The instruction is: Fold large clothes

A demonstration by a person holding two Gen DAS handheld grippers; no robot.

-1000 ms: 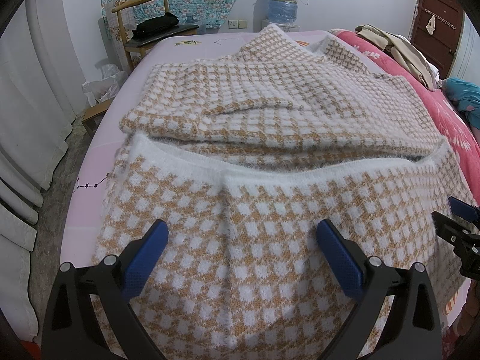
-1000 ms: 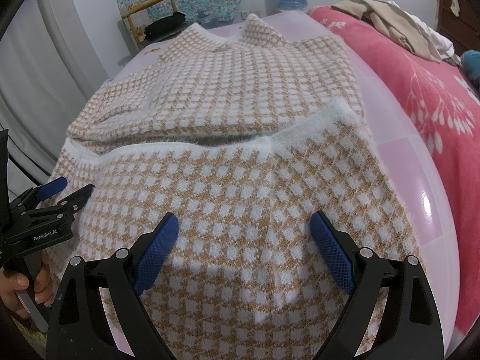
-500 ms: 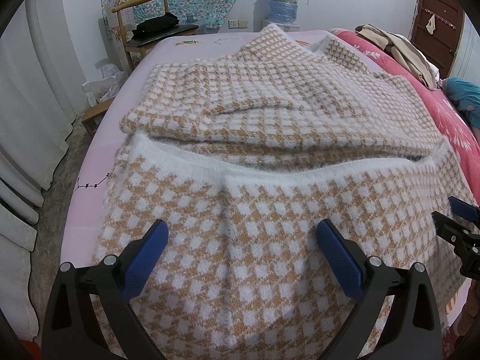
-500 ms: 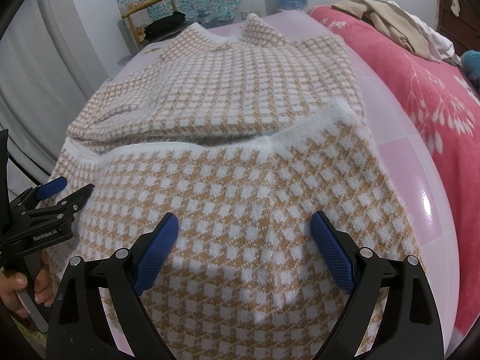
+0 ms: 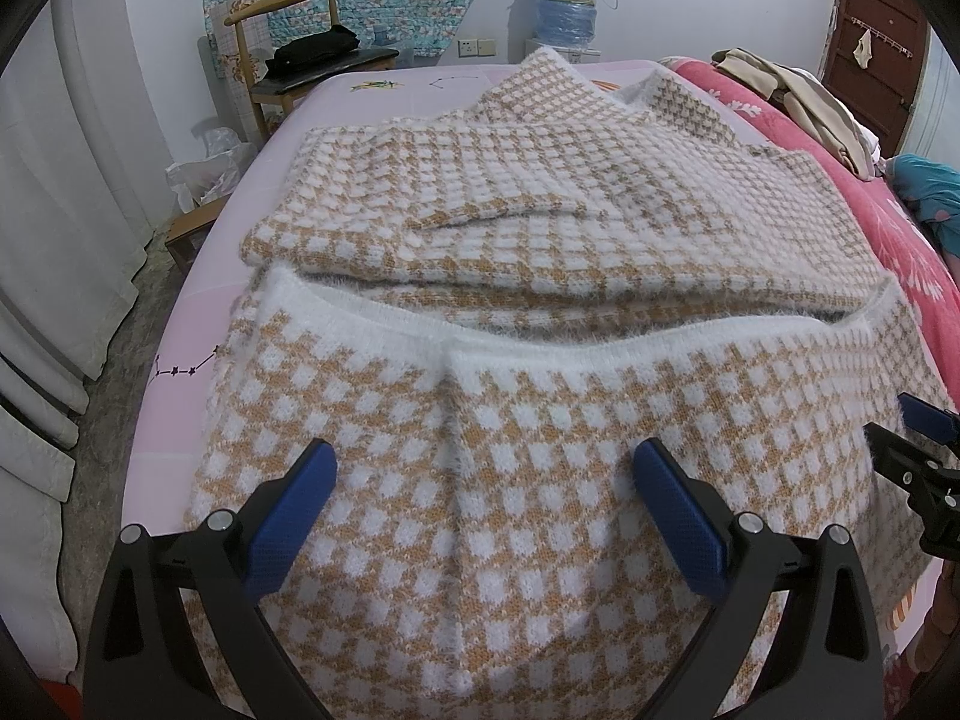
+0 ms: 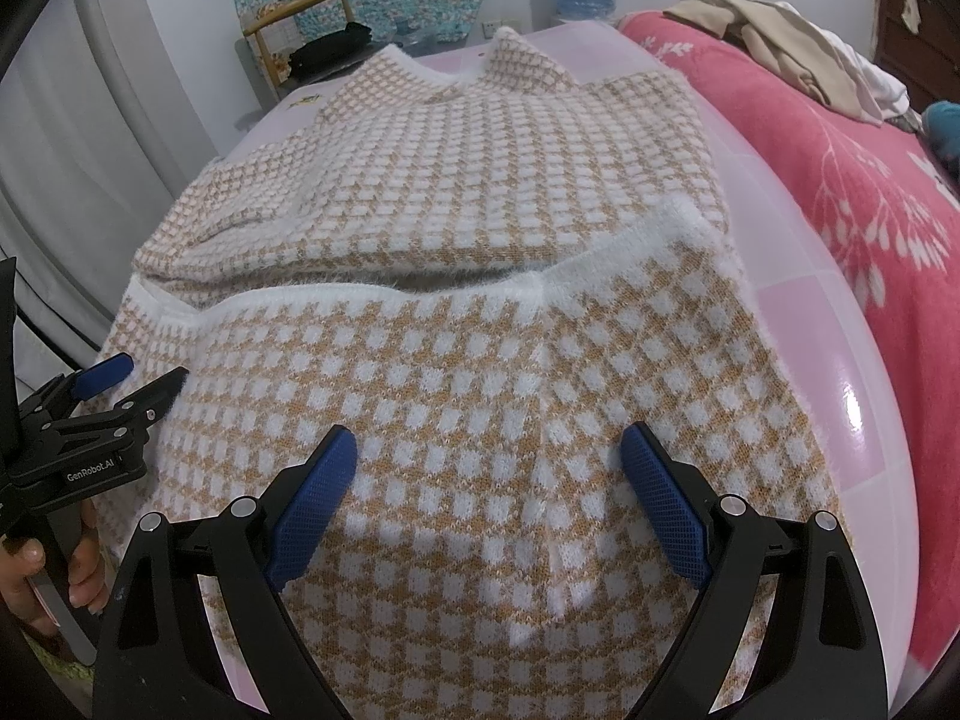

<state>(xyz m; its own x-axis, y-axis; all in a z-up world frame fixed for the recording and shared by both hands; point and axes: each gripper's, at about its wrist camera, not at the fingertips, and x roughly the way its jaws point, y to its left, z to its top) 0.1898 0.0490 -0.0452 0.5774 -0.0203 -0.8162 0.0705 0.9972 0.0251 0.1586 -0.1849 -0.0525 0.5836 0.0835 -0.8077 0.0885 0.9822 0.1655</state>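
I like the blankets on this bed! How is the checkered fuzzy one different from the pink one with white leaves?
The checkered sweater is tan and white squares, fuzzy, with a white trim edge; the pink blanket is bright pink with white leaf prints. The sweater lies folded, its near part turned up over the rest; the blanket lies spread in one layer. Beige clothes are piled on the blanket, nothing sits on the sweater. Both rest on the same bed.

"GenRobot.AI" in white letters on the black body of the left gripper (image 6: 129, 381)
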